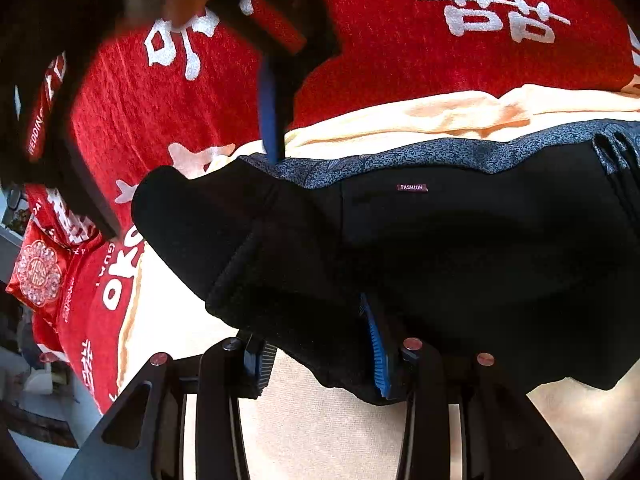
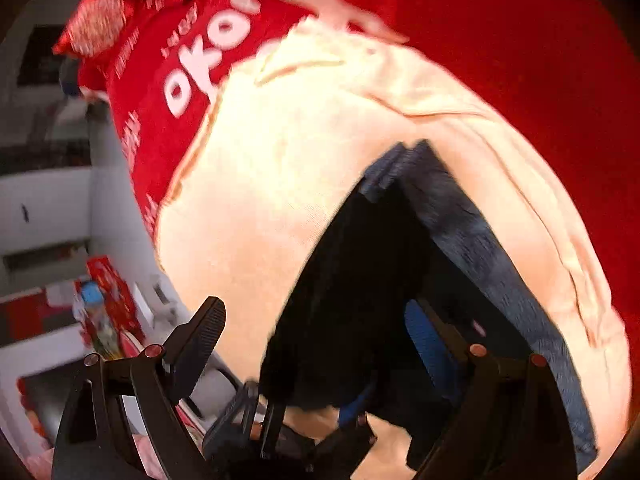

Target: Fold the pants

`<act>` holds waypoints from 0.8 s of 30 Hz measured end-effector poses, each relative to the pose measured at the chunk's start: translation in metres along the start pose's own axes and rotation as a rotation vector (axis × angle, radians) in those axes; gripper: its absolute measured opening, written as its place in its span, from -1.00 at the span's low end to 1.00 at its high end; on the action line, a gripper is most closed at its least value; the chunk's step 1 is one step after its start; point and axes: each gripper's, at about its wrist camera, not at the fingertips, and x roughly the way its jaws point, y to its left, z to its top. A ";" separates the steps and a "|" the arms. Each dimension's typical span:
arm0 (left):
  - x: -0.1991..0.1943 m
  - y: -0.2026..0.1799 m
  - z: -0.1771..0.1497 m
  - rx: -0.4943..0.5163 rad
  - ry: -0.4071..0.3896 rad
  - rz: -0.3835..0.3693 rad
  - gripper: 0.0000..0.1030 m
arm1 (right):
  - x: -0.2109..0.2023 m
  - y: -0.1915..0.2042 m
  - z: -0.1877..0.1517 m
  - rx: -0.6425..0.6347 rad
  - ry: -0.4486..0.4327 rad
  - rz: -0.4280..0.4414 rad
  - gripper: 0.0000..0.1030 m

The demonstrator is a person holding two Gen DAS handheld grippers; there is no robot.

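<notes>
Black pants [image 1: 440, 240] with a small "FASHION" label and a blue-grey patterned lining lie on a cream cloth [image 1: 320, 432]. A thick folded edge of them drapes over my left gripper [image 1: 320, 356]; its jaws stand apart with fabric over the blue right pad [image 1: 378, 364]. My right gripper [image 1: 276, 120] comes in from the top, its blue finger touching the pants' far edge. In the right wrist view my right gripper [image 2: 316, 332] is open, and the pants [image 2: 360, 280] lie against its blue right pad [image 2: 428, 344]. The left gripper [image 2: 280, 432] shows below it.
The cream cloth [image 2: 280, 160] lies on a red blanket [image 1: 400, 40] with white characters. A red embroidered cushion [image 1: 38, 272] sits at the left. The bed edge, white furniture and red packages [image 2: 108, 304] are to the left.
</notes>
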 end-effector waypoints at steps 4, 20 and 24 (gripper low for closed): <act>0.000 -0.001 0.001 -0.004 -0.001 0.002 -0.21 | 0.028 -0.005 0.001 -0.013 0.111 -0.053 0.15; -0.090 -0.045 0.046 0.057 -0.172 -0.167 -0.21 | -0.101 -0.128 -0.158 0.218 -0.324 0.352 -0.66; -0.125 -0.075 0.062 0.105 -0.214 -0.237 -0.21 | -0.130 -0.164 -0.222 0.281 -0.445 0.400 -0.66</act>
